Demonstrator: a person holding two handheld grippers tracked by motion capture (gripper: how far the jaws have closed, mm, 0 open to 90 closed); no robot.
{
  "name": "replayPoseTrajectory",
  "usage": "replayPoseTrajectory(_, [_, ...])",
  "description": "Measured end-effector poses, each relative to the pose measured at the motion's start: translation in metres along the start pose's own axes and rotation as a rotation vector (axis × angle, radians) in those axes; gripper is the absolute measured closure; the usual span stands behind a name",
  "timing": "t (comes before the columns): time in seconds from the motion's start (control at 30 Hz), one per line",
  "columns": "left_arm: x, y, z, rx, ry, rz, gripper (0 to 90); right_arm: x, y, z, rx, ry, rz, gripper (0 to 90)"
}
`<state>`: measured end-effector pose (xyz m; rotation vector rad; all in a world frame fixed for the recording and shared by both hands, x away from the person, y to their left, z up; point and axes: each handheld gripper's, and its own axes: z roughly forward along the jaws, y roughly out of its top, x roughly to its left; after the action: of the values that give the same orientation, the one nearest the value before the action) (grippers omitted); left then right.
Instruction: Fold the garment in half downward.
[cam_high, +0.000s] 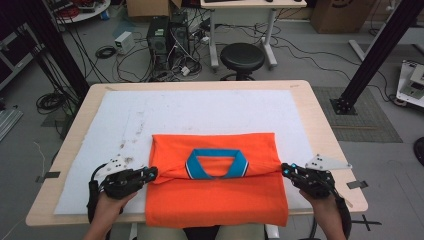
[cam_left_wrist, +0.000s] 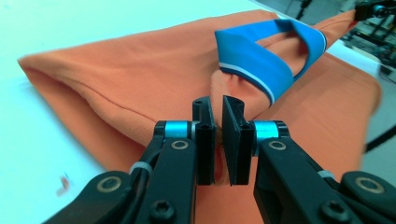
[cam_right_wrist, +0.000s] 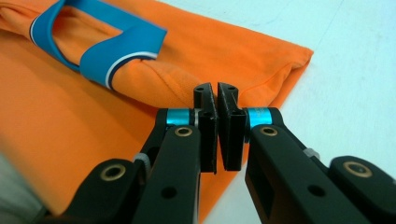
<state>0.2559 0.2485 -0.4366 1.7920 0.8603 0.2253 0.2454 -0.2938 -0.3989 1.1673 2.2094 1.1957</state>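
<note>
I'm working on a light wooden table (cam_high: 320, 130) with a white mat (cam_high: 200, 112) on top, a bit grubby at its left. Behind it are a black stool (cam_high: 242, 57), a PC tower (cam_high: 159, 37), cardboard boxes (cam_high: 335, 15) and loads of cables on the grey floor; no writing I can read. The orange polo shirt (cam_high: 215, 197) with its blue collar (cam_high: 217, 162) lies at the near edge. My left gripper (cam_high: 152, 173) and right gripper (cam_high: 285, 170) are each pinched tight on a shoulder fold.

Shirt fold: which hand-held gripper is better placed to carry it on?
Neither alone: left hand-held gripper and right hand-held gripper each pinch an end of the shirt, so probably both together.
</note>
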Motion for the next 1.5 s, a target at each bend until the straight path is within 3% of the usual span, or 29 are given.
replayPoseTrajectory(0.1, [-0.005,-0.005,-0.006,0.012,-0.018,0.003,83.4,0.007,-0.008,-0.01,0.003,0.001,-0.004,87.6])
replayPoseTrajectory(0.23, [-0.007,-0.004,-0.002,0.025,-0.018,0.012,80.8,0.01,-0.011,-0.008,0.019,0.007,-0.006,87.1])
replayPoseTrajectory(0.3, [-0.004,0.0,0.0,0.005,0.011,-0.011,65.4,0.011,-0.008,-0.006,0.007,0.004,-0.002,78.1])
replayPoseTrajectory(0.4, [0.006,0.012,0.006,-0.019,0.101,-0.033,56.1,0.003,-0.001,-0.001,-0.023,-0.008,0.04,66.3])
replayPoseTrajectory(0.5, [0.021,0.023,0.015,-0.043,0.176,-0.059,51.7,-0.005,0.008,0.007,-0.028,-0.028,0.053,63.3])
replayPoseTrajectory(0.7, [0.053,0.037,0.036,-0.029,0.271,-0.103,45.6,-0.023,0.026,0.04,0.023,-0.092,0.08,61.8])
replayPoseTrajectory(0.93, [0.08,0.042,0.064,0.033,0.329,-0.16,43.2,-0.051,0.04,0.08,0.096,-0.164,0.151,58.5])
replayPoseTrajectory(1.17, [0.085,0.042,0.081,0.098,0.372,-0.137,43.2,-0.061,0.046,0.115,0.188,-0.179,0.182,54.2])
replayPoseTrajectory(1.3, [0.086,0.041,0.083,0.109,0.388,-0.137,43.5,-0.062,0.044,0.124,0.223,-0.212,0.178,49.9])
replayPoseTrajectory(1.5, [0.083,0.041,0.086,0.144,0.409,-0.105,49.0,-0.065,0.04,0.13,0.25,-0.2,0.197,48.8])
